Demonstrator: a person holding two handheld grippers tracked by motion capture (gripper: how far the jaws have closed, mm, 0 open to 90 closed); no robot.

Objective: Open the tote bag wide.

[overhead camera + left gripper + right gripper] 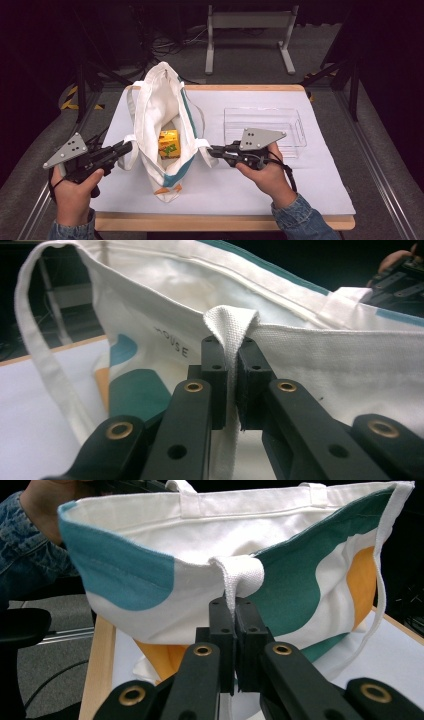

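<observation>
From the high view we see one canvas tote bag (159, 120) lying open on the white-covered table (310, 185), its mouth spread between two claws: the left claw (126, 148) grips a handle strap at the bag's left rim, the right claw (214, 151) another at its right rim. One yellow carton (168, 144) sits inside the bag. One clear plastic tray (290, 125) rests just behind the right hand (265, 172). We find bare table ahead of the bag's bottom edge and to the right of the tray; the bag's far end overhangs the table's back edge.

In the left gripper view, our left claw (232, 377) is clamped on one white strap (230, 325) where it meets the rim; the bag's interior is hidden behind the cloth wall.

In the right gripper view, our right claw (234, 630) is pressed together on one strap loop (239, 574) against the teal, white and orange panel; the bag's base is cut off by the jaws.
</observation>
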